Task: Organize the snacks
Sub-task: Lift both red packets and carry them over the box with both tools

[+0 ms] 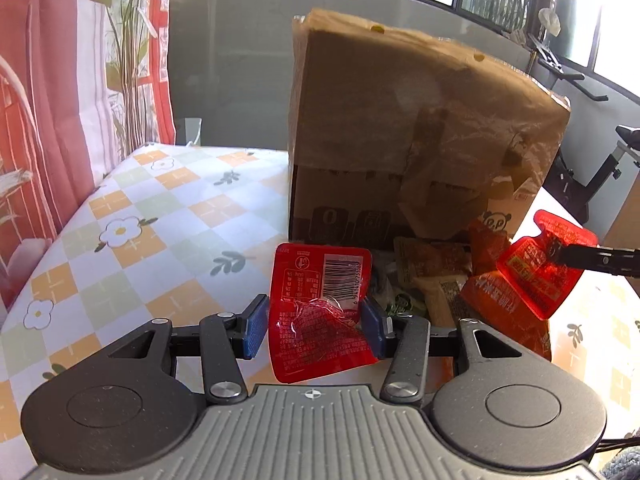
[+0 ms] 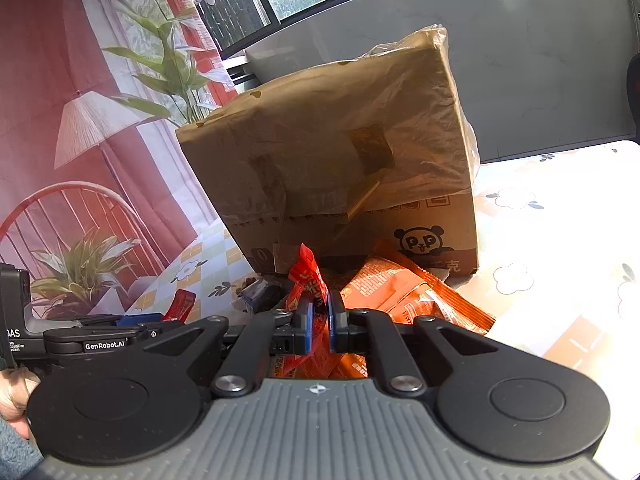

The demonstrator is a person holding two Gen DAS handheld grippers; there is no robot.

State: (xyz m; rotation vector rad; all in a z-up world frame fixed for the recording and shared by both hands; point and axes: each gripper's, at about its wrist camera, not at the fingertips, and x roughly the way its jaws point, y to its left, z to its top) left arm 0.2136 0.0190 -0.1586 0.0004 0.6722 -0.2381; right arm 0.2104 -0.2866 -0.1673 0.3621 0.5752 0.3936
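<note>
**Two red snack packets gripped in front of the cardboard box**

Left wrist view: your left tool (image 1: 316, 326) clamps a red snack packet (image 1: 320, 316) between its blue pads, above the checked counter (image 1: 132, 216). The cardboard box (image 1: 408, 128) stands behind; loose snack packets (image 1: 436, 276) lie at its foot.

Right wrist view: your right tool (image 2: 319, 330) is closed on a second red packet (image 2: 308, 280), orange packets (image 2: 404, 296) just beyond
</note>
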